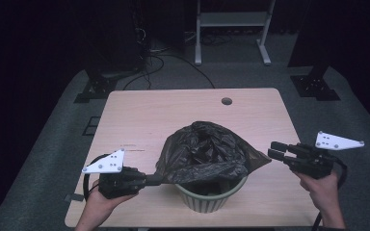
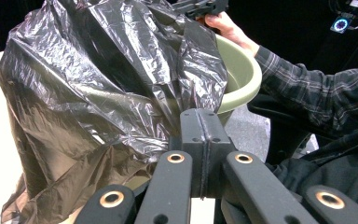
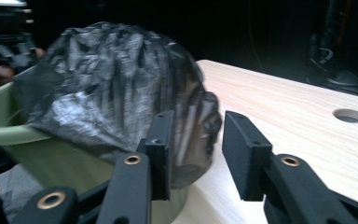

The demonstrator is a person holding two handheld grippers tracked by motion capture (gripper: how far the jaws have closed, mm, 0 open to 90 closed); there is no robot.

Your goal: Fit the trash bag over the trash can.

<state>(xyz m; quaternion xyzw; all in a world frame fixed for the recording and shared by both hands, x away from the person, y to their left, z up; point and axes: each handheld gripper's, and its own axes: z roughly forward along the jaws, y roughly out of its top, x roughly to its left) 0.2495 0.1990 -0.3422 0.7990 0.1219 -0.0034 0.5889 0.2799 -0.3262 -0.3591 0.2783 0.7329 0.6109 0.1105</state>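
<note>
- I am holding my left gripper point(image 1: 155, 180) near the front left part of the table point(image 1: 139, 115), and its jaws are pressed together on the edge of the black bag point(image 1: 204, 151).
- In the left gripper view, the two jaws are meeting with no gap, and the thin plastic of the black bag point(image 2: 102, 93) is going down between them.
- The black bag is sitting on top of the green bin point(image 1: 211, 196), puffed up and wrinkled, and it is covering most of the opening.
- The green bin is standing upright near the front edge of the table, about in the middle between my two hands.
- In the left gripper view, one part of the rim of the green bin point(image 2: 242, 79) is showing bare, to the right of the plastic.
- I am holding my right gripper point(image 1: 275, 150) just beside the right corner of the bag, and its jaws are spread apart with nothing between them.
- In the right gripper view, the right gripper point(image 3: 193, 154) is pointing at the side of the black bag point(image 3: 116, 88); I cannot tell if the near jaw is touching the plastic.
- The green bin point(image 3: 9, 126) is under the bag there, and the small round hole point(image 3: 349, 115) in the table top is well apart from it.
</note>
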